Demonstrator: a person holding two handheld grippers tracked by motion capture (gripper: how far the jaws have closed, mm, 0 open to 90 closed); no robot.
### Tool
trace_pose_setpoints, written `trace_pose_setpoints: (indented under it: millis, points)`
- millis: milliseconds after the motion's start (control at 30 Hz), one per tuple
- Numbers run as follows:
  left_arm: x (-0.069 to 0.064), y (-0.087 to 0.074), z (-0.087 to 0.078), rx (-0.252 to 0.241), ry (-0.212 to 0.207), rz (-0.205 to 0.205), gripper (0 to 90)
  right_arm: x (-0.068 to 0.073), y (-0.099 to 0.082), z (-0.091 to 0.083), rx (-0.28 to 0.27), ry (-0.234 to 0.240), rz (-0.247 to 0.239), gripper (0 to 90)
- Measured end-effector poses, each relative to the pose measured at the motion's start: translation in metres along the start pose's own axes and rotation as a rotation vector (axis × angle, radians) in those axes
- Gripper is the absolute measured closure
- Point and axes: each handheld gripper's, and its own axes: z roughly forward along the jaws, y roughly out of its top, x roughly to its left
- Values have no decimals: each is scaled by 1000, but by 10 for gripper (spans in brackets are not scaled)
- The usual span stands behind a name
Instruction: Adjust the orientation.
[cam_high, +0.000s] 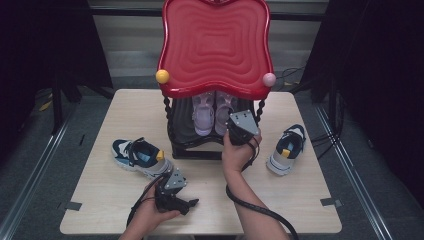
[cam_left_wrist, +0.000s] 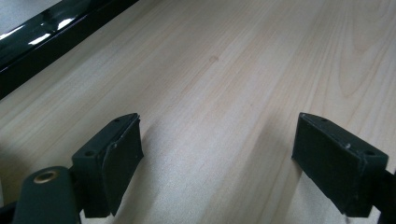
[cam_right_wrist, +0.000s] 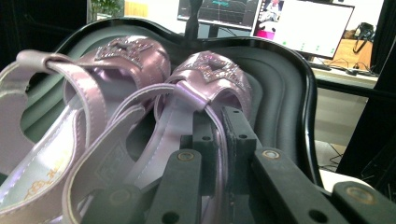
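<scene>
Right gripper (cam_right_wrist: 215, 140), clamped on the heel strap of the right-hand lilac sandal (cam_right_wrist: 205, 88), which is paired with another on the black lower shelf (cam_right_wrist: 280, 79) of the red-topped stand (cam_high: 215, 40) at 12 o'clock on the desk (cam_high: 280, 190), while the left gripper (cam_left_wrist: 217, 154) is held open above bare wood at 7 o'clock.

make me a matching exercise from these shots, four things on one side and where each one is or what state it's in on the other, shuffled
Things:
1. lilac sandals
2. navy sneaker
3. left hand-held gripper
4. right hand-held gripper

Places or states:
A. lying on the table left of the rack
B. shut on a sandal's heel strap
C. jaws apart over bare wood
D. on the rack's black lower shelf

Pairs: 1-D, 2-A, 3-C, 4-B
</scene>
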Motion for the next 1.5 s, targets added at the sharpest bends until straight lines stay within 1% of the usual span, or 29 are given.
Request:
trace_pose_setpoints:
  millis: [67,200,300,467,500,633,733,867,933,967,1033,1067,1100,1167,1233,1300,1400,1467,1500]
  points:
    - [0,0,0,-1,0,0,153,2,-2,1,6,8,-20,839]
    - [0,0,0,0,0,0,153,3,-5,0,21,11,-16,833]
    - [0,0,0,0,0,0,153,2,-6,-1,24,13,-30,831]
    - [0,0,0,-1,1,-1,153,1,-5,-1,39,26,-41,808]
    - [0,0,0,-1,1,-1,153,0,-6,0,44,27,-43,801]
    - [0,0,0,0,1,-1,153,-3,-7,0,52,45,-20,753]
    - [0,0,0,0,1,0,153,-5,-6,-2,48,53,-37,711]
    - [0,0,0,0,1,-1,153,-6,-6,-7,41,78,-33,675]
    - [-1,0,0,1,3,-1,153,-6,-6,-9,32,90,-28,636]
    - [-1,0,0,2,3,0,153,-6,-6,-9,29,106,-23,632]
    - [-1,0,0,1,3,-1,153,-7,-5,-11,28,110,-24,626]
    - [-1,0,0,1,3,-1,153,-8,-5,-12,27,124,-21,618]
    - [-1,0,0,1,3,-1,153,-8,-5,-13,28,129,-22,614]
    - [-1,0,0,1,3,0,153,-9,-6,-14,29,158,-14,581]
    - [-1,0,0,1,3,0,153,-11,-6,-16,33,166,-21,569]
    - [-1,0,0,1,3,-1,153,-12,-6,-16,27,195,-20,553]
    - [-1,0,0,2,3,-1,153,-15,-6,-18,25,219,-12,530]
    - [-1,0,0,1,3,-1,153,-15,-5,-20,29,228,-17,517]
    - [-1,0,0,1,3,-1,153,-16,-5,-21,27,237,-11,508]
